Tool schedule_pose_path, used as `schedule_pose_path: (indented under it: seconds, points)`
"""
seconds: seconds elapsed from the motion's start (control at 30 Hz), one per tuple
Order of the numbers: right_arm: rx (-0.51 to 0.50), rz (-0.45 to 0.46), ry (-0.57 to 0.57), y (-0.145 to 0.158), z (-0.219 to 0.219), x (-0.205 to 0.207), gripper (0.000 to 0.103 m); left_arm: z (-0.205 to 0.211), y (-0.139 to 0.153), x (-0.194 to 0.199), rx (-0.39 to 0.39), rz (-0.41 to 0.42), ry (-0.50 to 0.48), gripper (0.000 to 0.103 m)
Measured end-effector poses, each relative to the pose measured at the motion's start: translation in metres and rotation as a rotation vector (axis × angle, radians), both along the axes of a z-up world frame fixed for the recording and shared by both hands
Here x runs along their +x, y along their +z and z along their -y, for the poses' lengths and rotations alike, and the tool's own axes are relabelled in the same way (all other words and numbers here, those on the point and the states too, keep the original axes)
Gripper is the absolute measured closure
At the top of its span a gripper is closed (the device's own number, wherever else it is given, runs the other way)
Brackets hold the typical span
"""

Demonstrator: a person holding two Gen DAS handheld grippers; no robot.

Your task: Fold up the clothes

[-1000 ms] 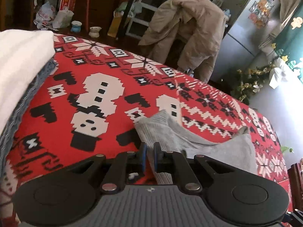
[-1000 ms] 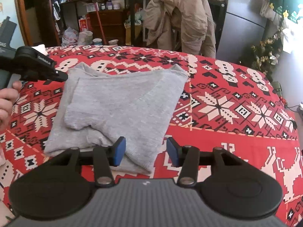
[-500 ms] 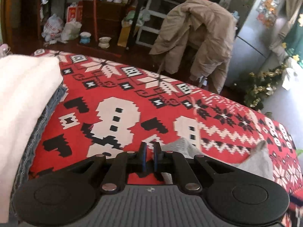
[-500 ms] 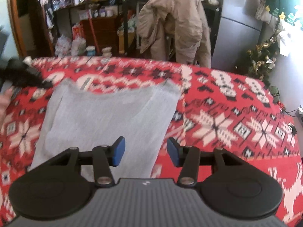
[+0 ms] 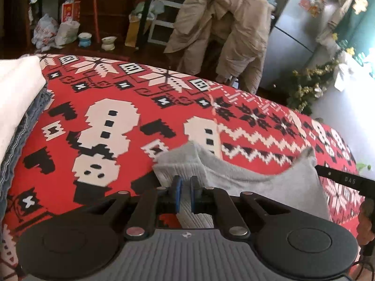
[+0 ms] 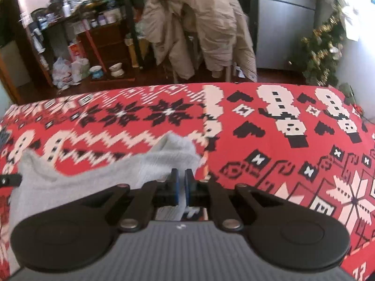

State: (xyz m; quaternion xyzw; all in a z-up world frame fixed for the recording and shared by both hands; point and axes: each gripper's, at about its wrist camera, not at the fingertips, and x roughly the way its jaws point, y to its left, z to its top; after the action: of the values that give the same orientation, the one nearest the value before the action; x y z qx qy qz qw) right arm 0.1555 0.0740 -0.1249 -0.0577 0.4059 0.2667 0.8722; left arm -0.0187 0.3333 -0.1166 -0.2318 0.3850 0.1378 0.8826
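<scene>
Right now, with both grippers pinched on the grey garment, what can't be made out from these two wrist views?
- Grey garment: its near part is hidden behind each gripper's body in both views, so the fold state is unclear.
- Left gripper and right gripper: pads closed on cloth; how many layers cannot be told.
- Folded stack: cut off by the left view's left edge.
- Shelf items: blurred in the right view.

Daylight pours in from the right, blowing out that edge, while the far shelves (image 5: pixel 98 23) sit dim, straight lines bow at the rims, and the right view smears.
</scene>
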Motion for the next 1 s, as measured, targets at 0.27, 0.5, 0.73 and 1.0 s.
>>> schedule_pose_path:
  seconds: [0.27, 0.5, 0.73, 1.0]
  points:
    - [0.03, 0.018, 0.087, 0.02, 0.005, -0.039, 0.094, 0.029, 0.029, -0.033, -0.02, 0.063, -0.043, 0.097]
    - [-0.032, 0.026, 0.204, 0.011, 0.002, -0.127, 0.093, 0.082, 0.005, -0.064, -0.004, -0.013, -0.103, 0.097]
    - [-0.055, 0.031, 0.221, 0.009, 0.017, -0.168, 0.092, 0.098, 0.01, -0.091, -0.003, -0.001, -0.124, 0.097]
    - [-0.022, 0.031, 0.182, 0.018, 0.026, -0.159, 0.09, 0.081, 0.001, -0.072, -0.004, -0.025, -0.079, 0.097]
